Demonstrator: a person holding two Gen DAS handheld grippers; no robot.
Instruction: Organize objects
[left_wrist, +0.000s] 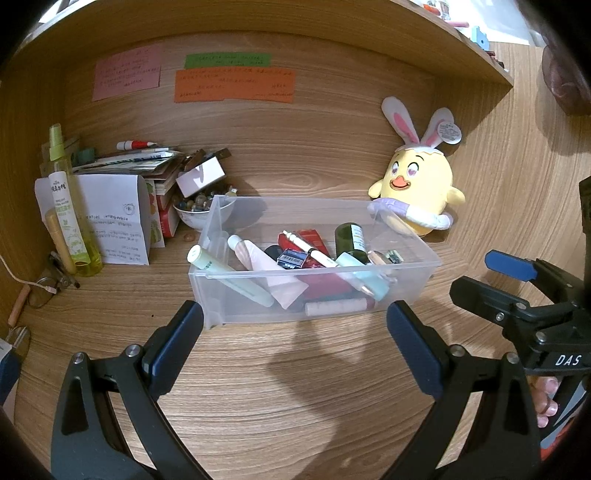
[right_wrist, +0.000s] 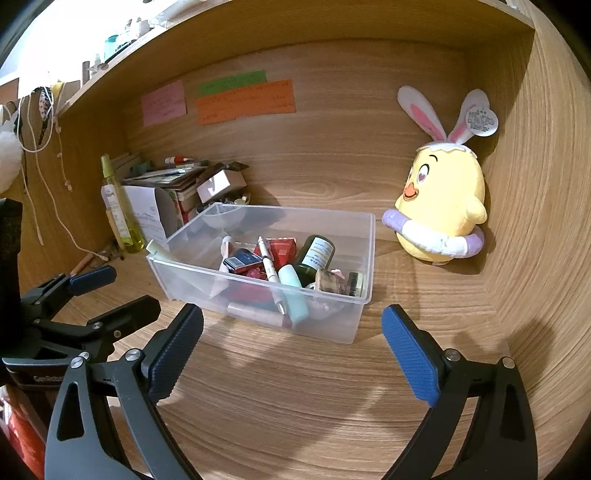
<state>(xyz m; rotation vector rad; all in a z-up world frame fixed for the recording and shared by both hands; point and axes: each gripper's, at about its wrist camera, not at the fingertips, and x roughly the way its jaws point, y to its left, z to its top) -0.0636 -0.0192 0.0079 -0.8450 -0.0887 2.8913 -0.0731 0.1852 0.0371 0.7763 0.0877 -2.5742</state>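
Nearest, left tongs: the left gripper (left_wrist: 295, 328) has its jaws spread wide over bare wood, holding nothing.
Right tongs: the right gripper (right_wrist: 291, 332) is likewise wide open and empty, just beside the left one.
Open room: the wood-grain desk surface (right_wrist: 295, 398) in front of the bin is bare, good for setting items out.
Task's thing: the clear plastic rectangular bin (left_wrist: 406, 280) sits mid-desk, loaded with tubes, a white pen (right_wrist: 267, 264), a dark green bottle (right_wrist: 314, 254) and small boxes.
Handling: probably light but flexible and slick; I would pinch a side wall at the rim, or lift single items from above.
Edges: the yellow plush chick with bunny ears (right_wrist: 443, 199) stands near the right wall.
Far left: a cluttered pile of papers and a tall yellow-green spray bottle (left_wrist: 66, 199) leave little room there.
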